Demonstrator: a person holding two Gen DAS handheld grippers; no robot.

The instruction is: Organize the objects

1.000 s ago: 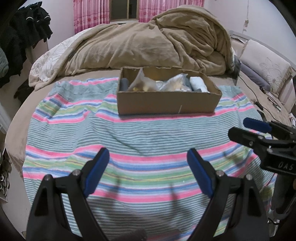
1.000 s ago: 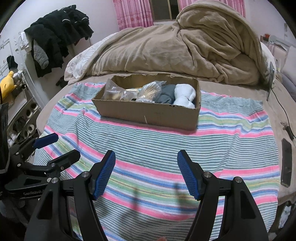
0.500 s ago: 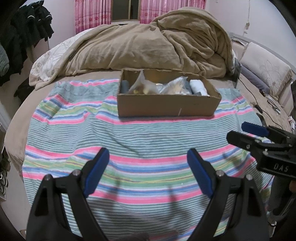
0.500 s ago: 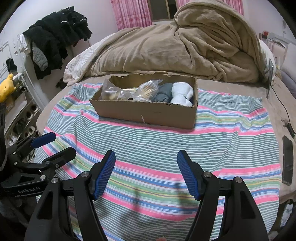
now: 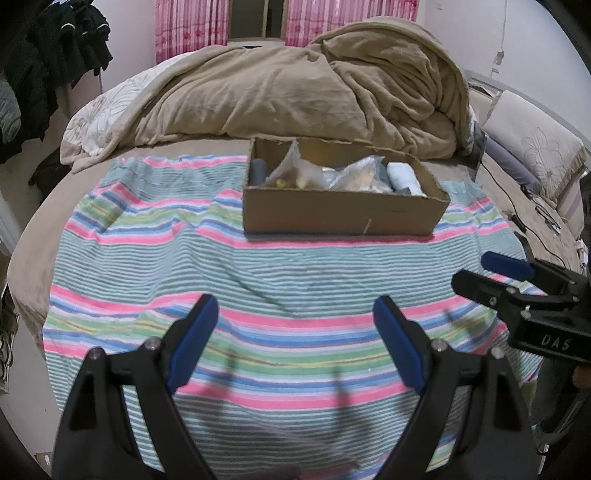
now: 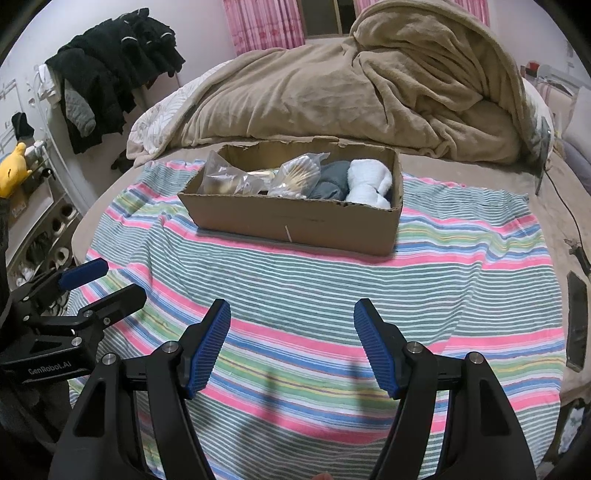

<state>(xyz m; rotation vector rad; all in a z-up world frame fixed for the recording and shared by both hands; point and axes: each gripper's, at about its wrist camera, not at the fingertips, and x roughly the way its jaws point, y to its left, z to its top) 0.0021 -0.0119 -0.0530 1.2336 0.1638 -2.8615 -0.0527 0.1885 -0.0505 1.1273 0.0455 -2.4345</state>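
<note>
Pink curtains and a heaped tan blanket back a bed whose near half is covered by a striped towel. Both claws hang above the bare stripes, each spread wide and holding nothing: the left claw and the right claw sit side by side, each visible at the edge of the other's view.

Straight ahead of both claws, well apart from them, a cardboard box stands on the towel. From the right claw's view it holds, left to right, a clear plastic bag with something yellowish inside, a second clear bag of pale sticks, a rolled grey cloth and a rolled white cloth. The left view shows one more dark roll against the box's left end. Nothing lies loose on the towel in front of the claws, so the sorting looks largely done, or the contents are to be rearranged.

Risks, as I judge them: the bags are thin and slack, so a pinch may catch only film and let the contents sag or spill. Rolled cloths could unroll if taken by one layer. Box walls are low and light; a claw pushing the rim could slide the box on the soft towel, or wrinkle it.
</note>
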